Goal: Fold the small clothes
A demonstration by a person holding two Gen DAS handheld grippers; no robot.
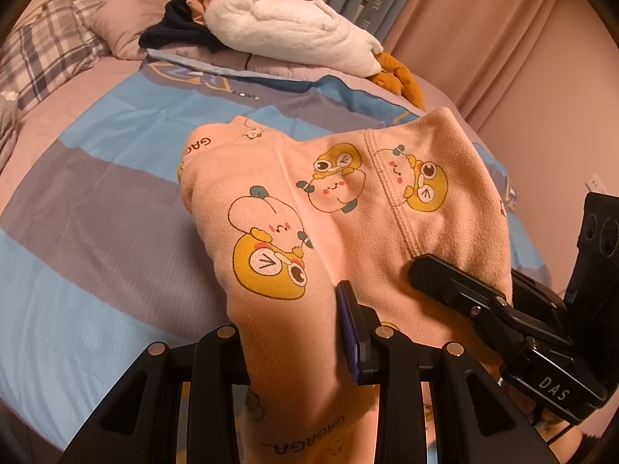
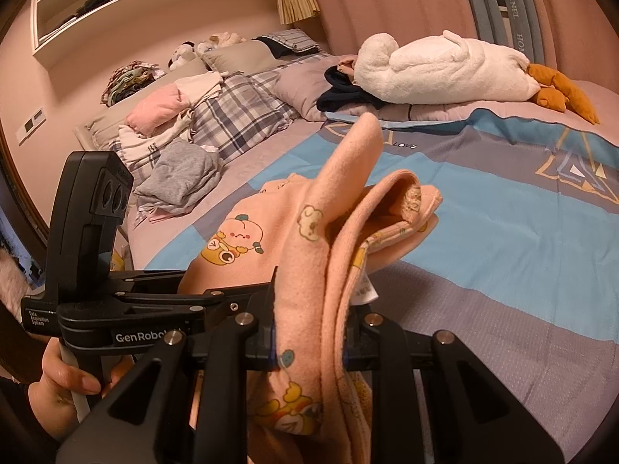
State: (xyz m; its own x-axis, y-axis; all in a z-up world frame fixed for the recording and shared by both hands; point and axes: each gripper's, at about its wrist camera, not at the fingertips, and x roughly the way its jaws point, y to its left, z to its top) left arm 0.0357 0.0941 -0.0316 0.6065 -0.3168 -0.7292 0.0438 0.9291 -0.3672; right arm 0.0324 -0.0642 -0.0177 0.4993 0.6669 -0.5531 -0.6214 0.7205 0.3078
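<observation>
A small pink garment [image 1: 348, 193] printed with yellow and white cartoon figures hangs lifted above the striped blue and grey bedspread [image 1: 96, 201]. In the left wrist view my left gripper [image 1: 290, 328] is shut on its near edge; the purple-padded finger [image 1: 350, 332] presses the cloth and the other finger is hidden under it. My right gripper [image 1: 445, 278] grips the same edge further right. In the right wrist view my right gripper [image 2: 313, 332] is shut on bunched layers of the pink garment [image 2: 348, 212], which stands up in folds. My left gripper [image 2: 232, 297] holds the cloth just to the left, and a hand [image 2: 65, 382] grips its handle.
A white plush goose [image 2: 445, 69] and dark clothes [image 2: 344, 92] lie at the far end of the bed. Plaid pillows [image 2: 240, 112], a grey folded garment [image 2: 182, 178] and pink and white clothes [image 2: 154, 112] sit at the left. Pink curtains [image 1: 483, 19] hang behind.
</observation>
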